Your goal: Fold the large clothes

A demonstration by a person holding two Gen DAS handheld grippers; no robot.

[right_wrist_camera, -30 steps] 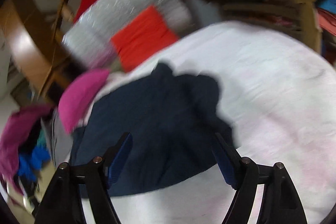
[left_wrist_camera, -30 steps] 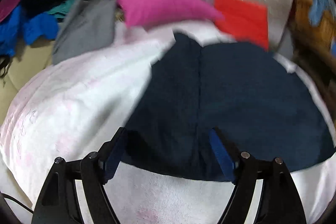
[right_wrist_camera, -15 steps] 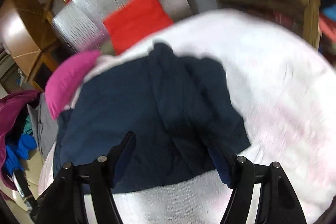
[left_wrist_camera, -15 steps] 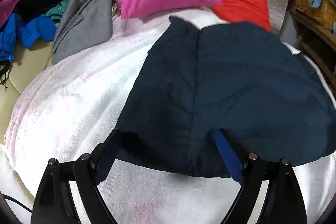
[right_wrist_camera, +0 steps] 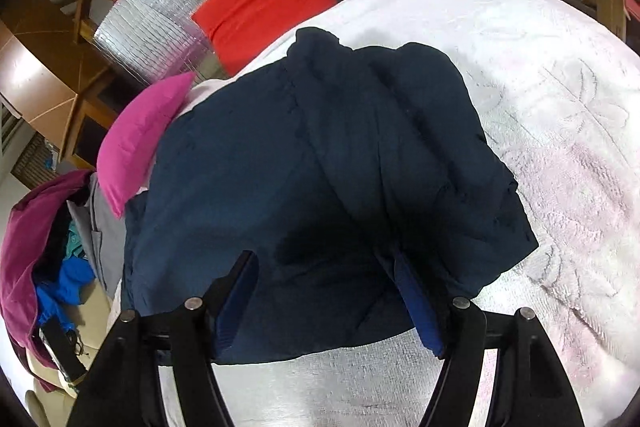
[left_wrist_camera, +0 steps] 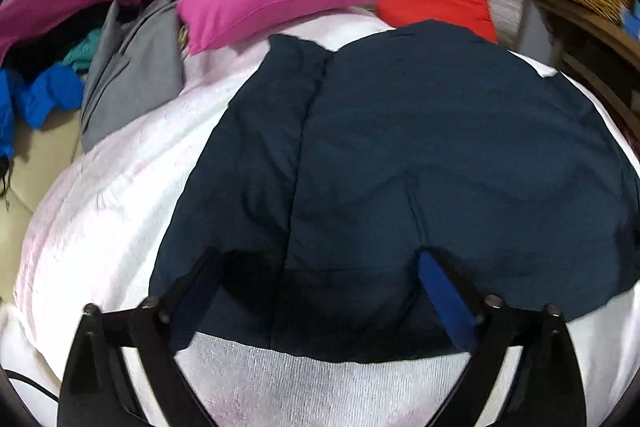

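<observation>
Navy padded jacket (left_wrist_camera: pixel 400 167) lies on white fleece blanket (left_wrist_camera: pixel 120 195), sides folded inward, pink pillow (left_wrist_camera: pixel 260 3) at 11 o'clock. Left gripper (left_wrist_camera: pixel 320 291) jaws just widened, holding nothing; right gripper (right_wrist_camera: pixel 324 291) agape, empty. Lengthwise fold remains.

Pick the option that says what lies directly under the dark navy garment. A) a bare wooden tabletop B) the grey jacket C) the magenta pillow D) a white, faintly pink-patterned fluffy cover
D: the dark navy garment is spread flat on the white fluffy cover, which shows around its edges in both wrist views; the magenta pillow and the grey jacket lie beyond it, off to one side.
</observation>
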